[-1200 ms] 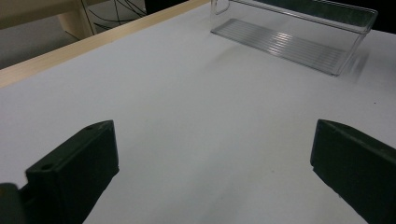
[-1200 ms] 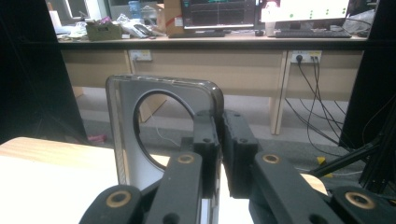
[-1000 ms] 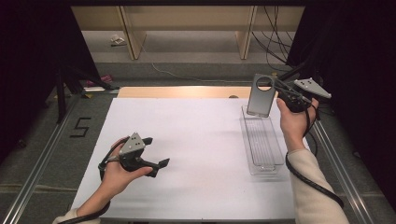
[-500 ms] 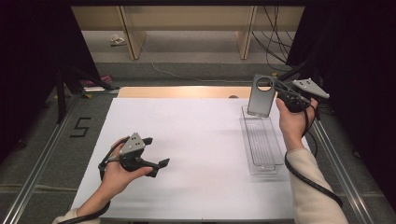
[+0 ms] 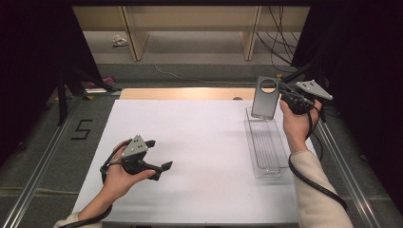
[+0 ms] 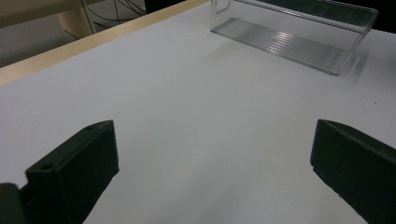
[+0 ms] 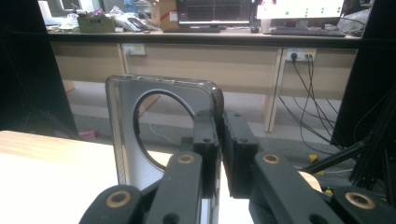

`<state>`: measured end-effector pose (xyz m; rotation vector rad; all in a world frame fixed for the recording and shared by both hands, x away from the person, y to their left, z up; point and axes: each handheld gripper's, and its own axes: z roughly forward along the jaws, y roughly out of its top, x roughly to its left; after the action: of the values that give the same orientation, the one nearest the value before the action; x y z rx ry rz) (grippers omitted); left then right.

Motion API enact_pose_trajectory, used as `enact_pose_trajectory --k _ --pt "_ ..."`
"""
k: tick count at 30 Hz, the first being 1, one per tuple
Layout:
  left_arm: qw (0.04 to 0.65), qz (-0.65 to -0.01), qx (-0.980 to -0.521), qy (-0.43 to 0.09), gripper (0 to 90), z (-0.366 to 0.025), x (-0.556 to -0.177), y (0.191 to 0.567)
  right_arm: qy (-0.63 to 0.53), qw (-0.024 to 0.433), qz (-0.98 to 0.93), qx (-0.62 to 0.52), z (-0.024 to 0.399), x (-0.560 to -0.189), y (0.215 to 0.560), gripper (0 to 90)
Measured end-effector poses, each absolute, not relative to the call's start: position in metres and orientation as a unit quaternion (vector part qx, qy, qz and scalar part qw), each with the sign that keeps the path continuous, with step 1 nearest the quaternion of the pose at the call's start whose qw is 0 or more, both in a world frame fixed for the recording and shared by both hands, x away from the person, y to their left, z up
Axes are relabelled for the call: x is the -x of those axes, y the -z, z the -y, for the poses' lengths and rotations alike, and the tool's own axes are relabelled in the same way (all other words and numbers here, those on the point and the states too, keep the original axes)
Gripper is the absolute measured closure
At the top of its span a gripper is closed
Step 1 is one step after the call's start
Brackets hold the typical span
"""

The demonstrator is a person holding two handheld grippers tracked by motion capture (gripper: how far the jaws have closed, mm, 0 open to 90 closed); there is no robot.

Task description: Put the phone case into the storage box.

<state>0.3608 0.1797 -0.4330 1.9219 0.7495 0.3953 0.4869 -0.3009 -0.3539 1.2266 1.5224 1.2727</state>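
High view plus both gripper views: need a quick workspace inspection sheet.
Surface: white table, wood strip at far edge.
Job's things: grey phone case with round cutout, held upright above clear tray; nothing seen inside the tray.
Clutter: nothing seen on the table.
Grippers: right gripper jaws shut on the case edge; left gripper jaws open, low over the table.
Cables: one trails from each gripper; more on the floor.
Surroundings: desks, monitors, floor rails.

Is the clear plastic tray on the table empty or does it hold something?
Empty. The clear tray shows just its bare ribbed floor; the grey phone case is held upright above its far end by the right gripper.
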Motion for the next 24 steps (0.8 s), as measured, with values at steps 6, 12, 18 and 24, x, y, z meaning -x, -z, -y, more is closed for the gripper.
enact_pose_trajectory --k 6,12,18,24 --pt "0.497 -0.310 -0.794 -0.163 0.4 -0.1798 -0.3609 0.4331 -0.497 0.395 -0.602 -0.484 0.3004 -0.4890 0.3565 85.2" --pt "0.497 -0.310 -0.794 -0.163 0.5 -0.1799 -0.3610 0.4332 -0.497 0.395 -0.603 -0.484 0.2996 -0.4911 0.3588 85.2" --pt "0.497 -0.310 -0.794 -0.163 0.4 -0.1800 -0.3610 0.4330 -0.496 0.395 -0.604 -0.484 0.2990 -0.4924 0.3603 85.2" --pt "0.497 -0.310 -0.794 -0.163 0.5 -0.1802 -0.3610 0.4330 -0.494 0.396 -0.605 -0.483 0.2984 -0.4935 0.3618 85.2"
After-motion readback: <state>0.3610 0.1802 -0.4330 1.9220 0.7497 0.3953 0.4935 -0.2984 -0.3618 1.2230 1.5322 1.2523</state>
